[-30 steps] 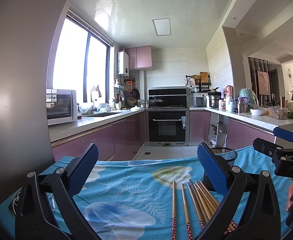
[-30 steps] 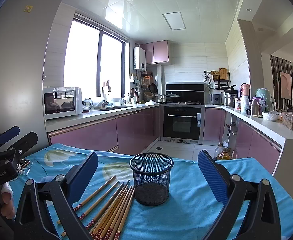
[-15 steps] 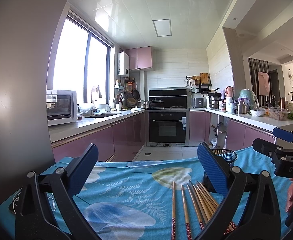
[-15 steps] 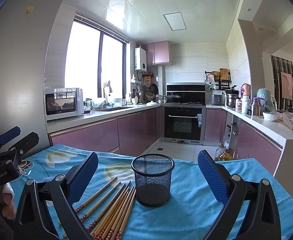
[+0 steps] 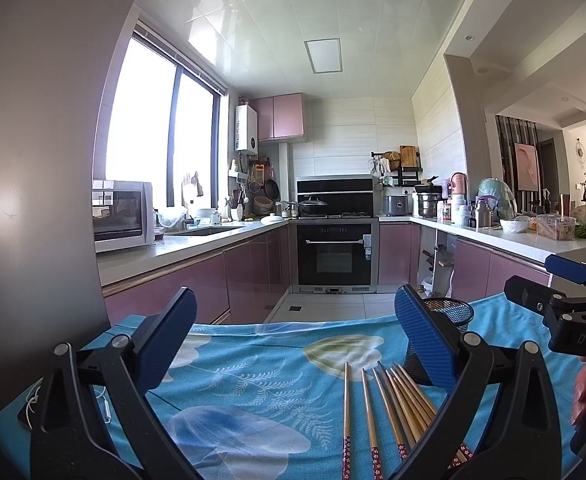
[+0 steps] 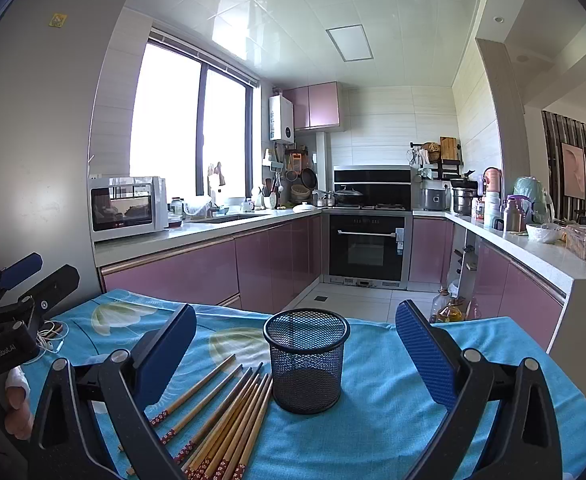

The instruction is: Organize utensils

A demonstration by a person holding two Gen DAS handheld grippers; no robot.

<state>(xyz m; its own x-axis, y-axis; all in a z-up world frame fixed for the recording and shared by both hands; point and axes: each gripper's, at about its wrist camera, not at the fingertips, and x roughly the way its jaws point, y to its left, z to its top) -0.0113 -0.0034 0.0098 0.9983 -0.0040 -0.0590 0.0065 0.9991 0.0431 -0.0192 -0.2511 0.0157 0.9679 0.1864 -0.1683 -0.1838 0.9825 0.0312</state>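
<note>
Two claws, left (image 5: 293, 332) & right (image 6: 295, 346), stay open, empty; chopsticks (image 6: 229, 412) beside cup (image 6: 306, 360) unmoved: sorting not begun.

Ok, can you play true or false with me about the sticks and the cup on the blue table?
1. The black wire-mesh cup stands upright on the blue flower-print tablecloth. True.
2. The brown wooden chopsticks are inside the cup. False: they lie on the cloth beside it.
3. The right gripper is open and holds nothing. True.
4. The left gripper is clamped on a chopstick. False: it is open and empty.
5. The cup looks empty. True.
</note>
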